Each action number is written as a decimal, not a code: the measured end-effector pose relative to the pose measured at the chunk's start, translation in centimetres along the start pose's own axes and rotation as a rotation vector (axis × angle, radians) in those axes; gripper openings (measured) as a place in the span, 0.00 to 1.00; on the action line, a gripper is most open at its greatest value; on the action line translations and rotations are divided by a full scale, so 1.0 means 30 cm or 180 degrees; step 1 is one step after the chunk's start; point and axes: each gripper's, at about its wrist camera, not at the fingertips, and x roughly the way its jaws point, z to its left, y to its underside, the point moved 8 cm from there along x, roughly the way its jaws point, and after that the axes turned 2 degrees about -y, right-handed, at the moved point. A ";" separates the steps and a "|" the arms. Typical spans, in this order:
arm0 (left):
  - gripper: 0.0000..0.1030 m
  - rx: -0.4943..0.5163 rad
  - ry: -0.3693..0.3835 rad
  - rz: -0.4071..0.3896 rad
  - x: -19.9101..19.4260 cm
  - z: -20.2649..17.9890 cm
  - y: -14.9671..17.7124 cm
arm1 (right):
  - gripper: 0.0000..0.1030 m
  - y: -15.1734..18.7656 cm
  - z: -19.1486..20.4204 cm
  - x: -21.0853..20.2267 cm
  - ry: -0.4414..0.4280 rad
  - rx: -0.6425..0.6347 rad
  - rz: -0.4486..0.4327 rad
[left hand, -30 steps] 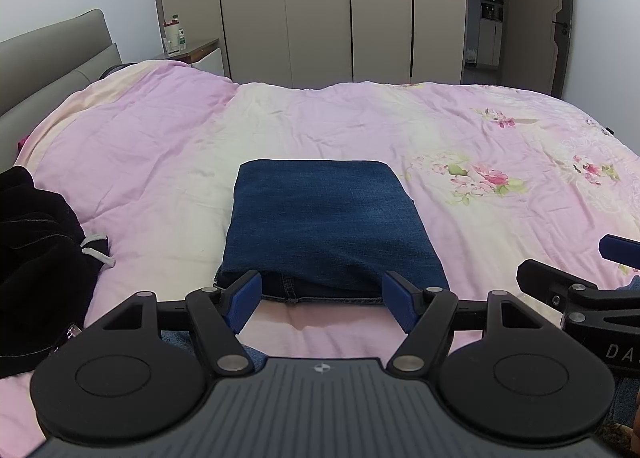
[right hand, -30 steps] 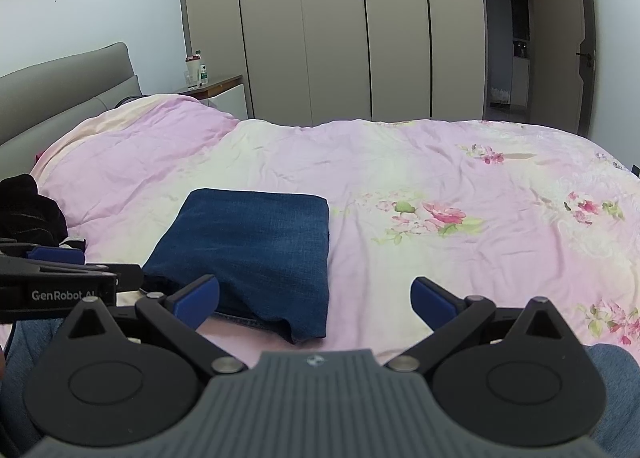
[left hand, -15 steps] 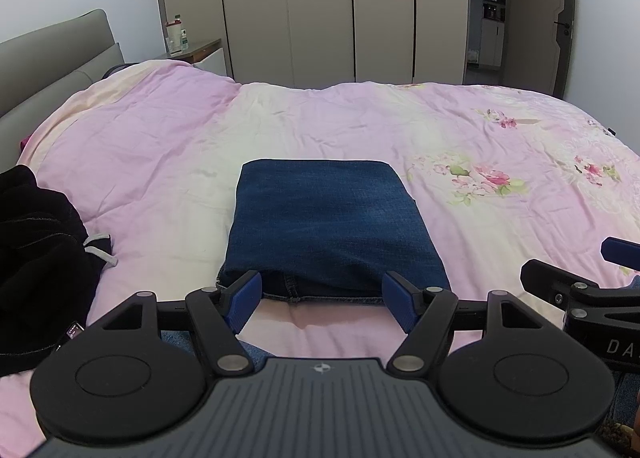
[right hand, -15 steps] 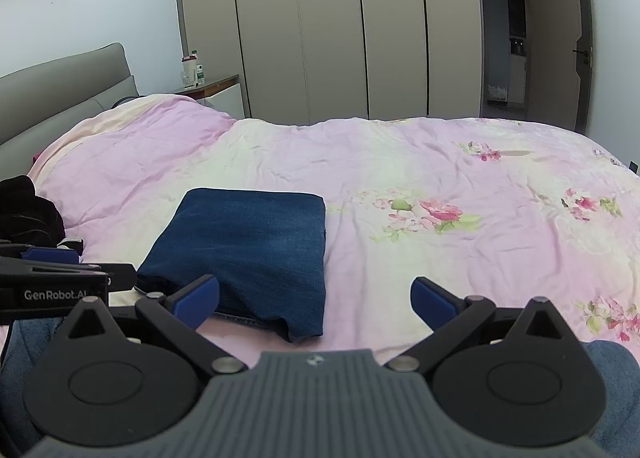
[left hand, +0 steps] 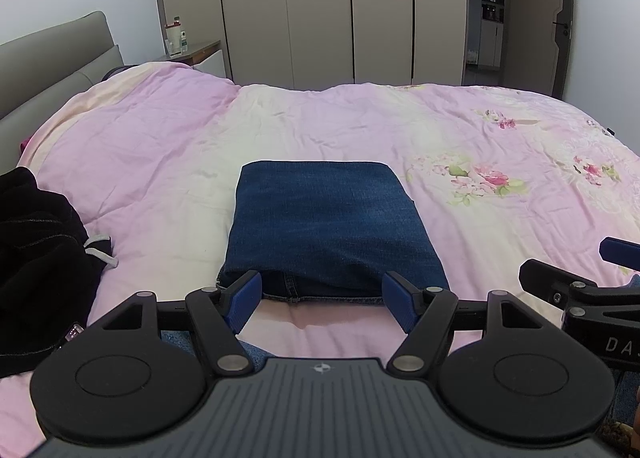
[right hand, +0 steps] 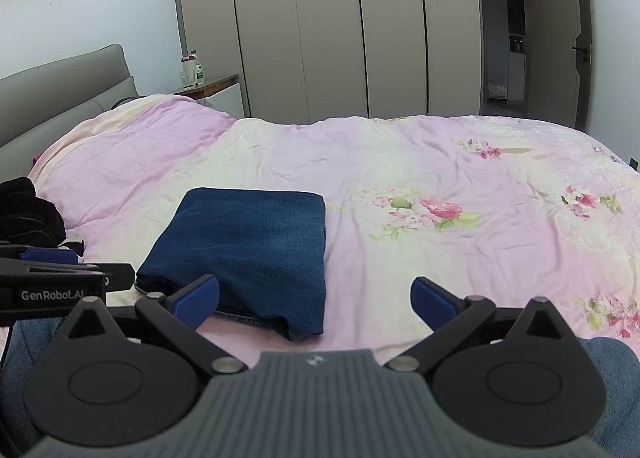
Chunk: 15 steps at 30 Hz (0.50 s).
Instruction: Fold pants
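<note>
The blue denim pants [left hand: 328, 225] lie folded into a compact rectangle on the pink floral duvet [left hand: 160, 161]. They also show in the right wrist view [right hand: 248, 250], left of centre. My left gripper [left hand: 322, 302] is open and empty, just short of the near edge of the pants. My right gripper [right hand: 315, 298] is open and empty, near the pants' near right corner. Each gripper shows at the edge of the other's view.
A black garment [left hand: 36, 270] is heaped on the bed at the left. A grey headboard [left hand: 52, 53] and a nightstand with bottles [left hand: 188, 49] stand at the far left. Wardrobe doors [left hand: 320, 9] line the back wall, an open doorway [right hand: 504, 41] at right.
Both grippers have drifted slightly back and up from the pants. The folded pants have not moved.
</note>
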 end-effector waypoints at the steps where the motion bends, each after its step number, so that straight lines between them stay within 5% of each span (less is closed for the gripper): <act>1: 0.79 0.0004 -0.0002 -0.0001 0.000 0.000 -0.001 | 0.95 0.000 0.000 0.000 -0.0001 0.0000 0.0000; 15: 0.78 0.0041 -0.0001 -0.0013 0.000 0.000 -0.005 | 0.95 0.002 0.003 -0.001 -0.0007 0.0008 0.0010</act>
